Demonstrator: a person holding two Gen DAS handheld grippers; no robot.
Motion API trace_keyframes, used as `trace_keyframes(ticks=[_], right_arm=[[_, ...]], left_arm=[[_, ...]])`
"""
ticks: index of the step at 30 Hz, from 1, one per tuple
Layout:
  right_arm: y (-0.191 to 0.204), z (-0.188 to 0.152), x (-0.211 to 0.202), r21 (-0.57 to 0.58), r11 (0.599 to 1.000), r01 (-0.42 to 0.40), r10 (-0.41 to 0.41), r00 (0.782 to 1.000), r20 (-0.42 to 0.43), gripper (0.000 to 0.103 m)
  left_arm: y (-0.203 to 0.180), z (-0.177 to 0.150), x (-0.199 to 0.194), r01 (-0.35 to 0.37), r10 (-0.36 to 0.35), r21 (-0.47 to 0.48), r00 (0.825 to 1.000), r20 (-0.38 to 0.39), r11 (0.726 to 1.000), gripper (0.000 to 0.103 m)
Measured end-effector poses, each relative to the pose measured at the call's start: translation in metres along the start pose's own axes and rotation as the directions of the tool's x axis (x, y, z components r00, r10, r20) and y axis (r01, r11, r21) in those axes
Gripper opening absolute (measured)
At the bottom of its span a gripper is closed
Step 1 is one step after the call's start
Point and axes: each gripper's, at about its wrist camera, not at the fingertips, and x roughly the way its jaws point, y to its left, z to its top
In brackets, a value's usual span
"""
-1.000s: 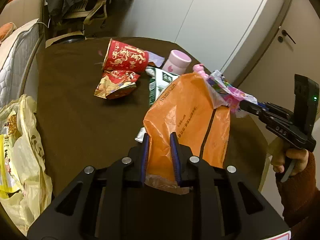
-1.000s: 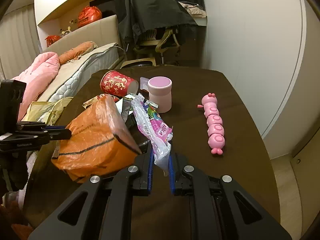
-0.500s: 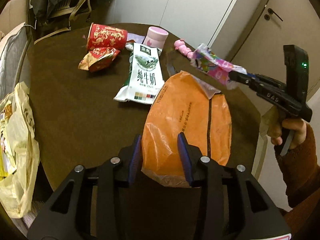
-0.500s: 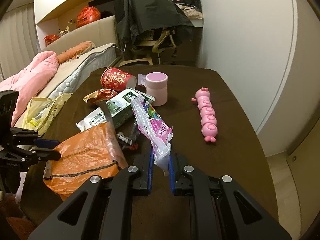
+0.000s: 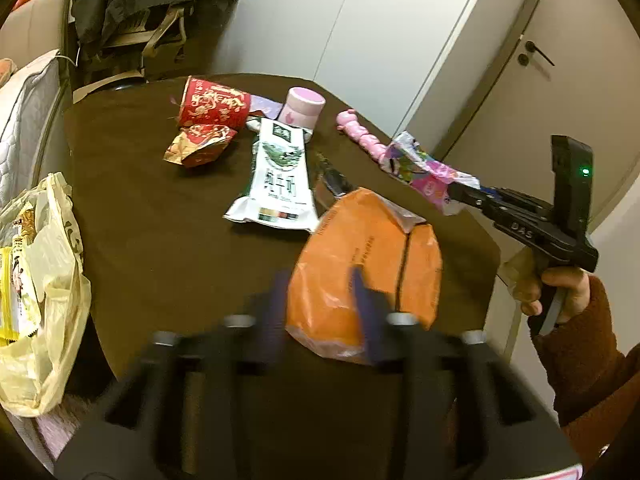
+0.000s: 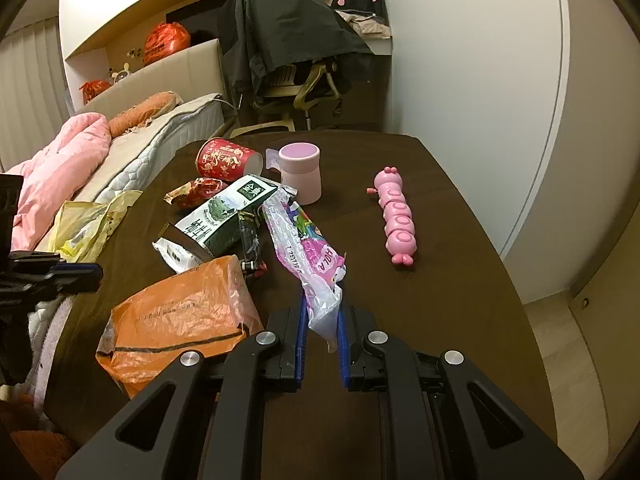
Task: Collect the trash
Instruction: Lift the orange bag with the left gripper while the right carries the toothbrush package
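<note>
An orange plastic bag (image 5: 366, 264) lies on the brown table (image 5: 160, 240); it also shows in the right wrist view (image 6: 180, 316). My left gripper (image 5: 320, 292) is open, its blurred fingers on either side of the bag's near end. My right gripper (image 6: 322, 338) is shut on a pink and white plastic wrapper (image 6: 304, 256), held above the table; the wrapper also shows in the left wrist view (image 5: 424, 172). A green and white milk pouch (image 5: 280, 180), a red paper cup (image 5: 212, 102) on its side and a red crumpled wrapper (image 5: 200, 146) lie further back.
A pale yellow bag (image 5: 36, 272) with packets hangs at the table's left edge. A pink lidded jar (image 6: 300, 172) and a pink caterpillar toy (image 6: 396, 220) stand on the table. A bed (image 6: 120, 136) and a chair with dark clothes (image 6: 288, 40) are behind.
My left gripper has let go of the orange bag and opened wider; the bag now lies on the table. My right gripper still holds the pink wrapper up.
</note>
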Motion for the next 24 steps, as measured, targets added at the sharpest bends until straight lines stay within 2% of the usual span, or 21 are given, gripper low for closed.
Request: trace_keyframes(ticks=[3, 5, 10, 13, 16, 18, 19, 21, 22, 24], right_arm=[[-0.001, -0.007, -0.002, 0.002, 1.0, 0.011, -0.011, 1.0, -0.002, 0.013], [-0.005, -0.014, -0.004, 0.01, 1.0, 0.024, -0.024, 1.0, -0.005, 0.013], [-0.021, -0.03, -0.012, 0.067, 0.997, 0.033, -0.032, 0.999, -0.007, 0.013], [-0.028, -0.035, -0.019, 0.081, 0.996, 0.037, -0.037, 0.999, -0.001, 0.013], [-0.032, -0.038, -0.024, 0.09, 0.995, 0.039, -0.039, 0.999, 0.006, 0.013], [-0.031, -0.039, -0.025, 0.091, 0.995, 0.035, -0.036, 0.999, 0.01, 0.013], [-0.031, -0.039, -0.026, 0.09, 0.995, 0.034, -0.035, 0.999, 0.011, 0.013], [-0.029, -0.04, -0.028, 0.086, 0.996, 0.03, -0.031, 0.999, 0.015, 0.013], [-0.027, -0.04, -0.029, 0.085, 0.996, 0.027, -0.028, 0.999, 0.018, 0.013], [-0.024, -0.039, -0.033, 0.079, 0.997, 0.019, -0.022, 0.999, 0.028, 0.013]], left_arm=[[-0.013, -0.009, 0.002, -0.017, 0.017, 0.02, 1.0, 0.008, 1.0, 0.042], [-0.023, -0.015, 0.005, 0.003, -0.003, 0.042, 1.0, 0.009, 0.999, 0.044], [-0.06, -0.032, 0.017, 0.002, -0.001, 0.181, 1.0, -0.005, 0.983, 0.046], [-0.076, -0.041, 0.028, -0.061, 0.067, 0.272, 0.998, -0.013, 0.96, 0.046], [-0.078, -0.044, 0.039, -0.111, 0.125, 0.296, 0.992, -0.03, 0.949, 0.046], [-0.072, -0.043, 0.042, -0.121, 0.141, 0.287, 0.989, -0.049, 0.95, 0.046], [-0.07, -0.042, 0.043, -0.118, 0.138, 0.272, 0.989, -0.057, 0.955, 0.044], [-0.06, -0.038, 0.041, -0.085, 0.101, 0.217, 0.993, -0.065, 0.972, 0.031], [-0.057, -0.036, 0.038, -0.073, 0.087, 0.191, 0.994, -0.064, 0.979, 0.02], [-0.056, -0.033, 0.029, -0.076, 0.084, 0.176, 0.996, -0.038, 0.982, 0.016]])
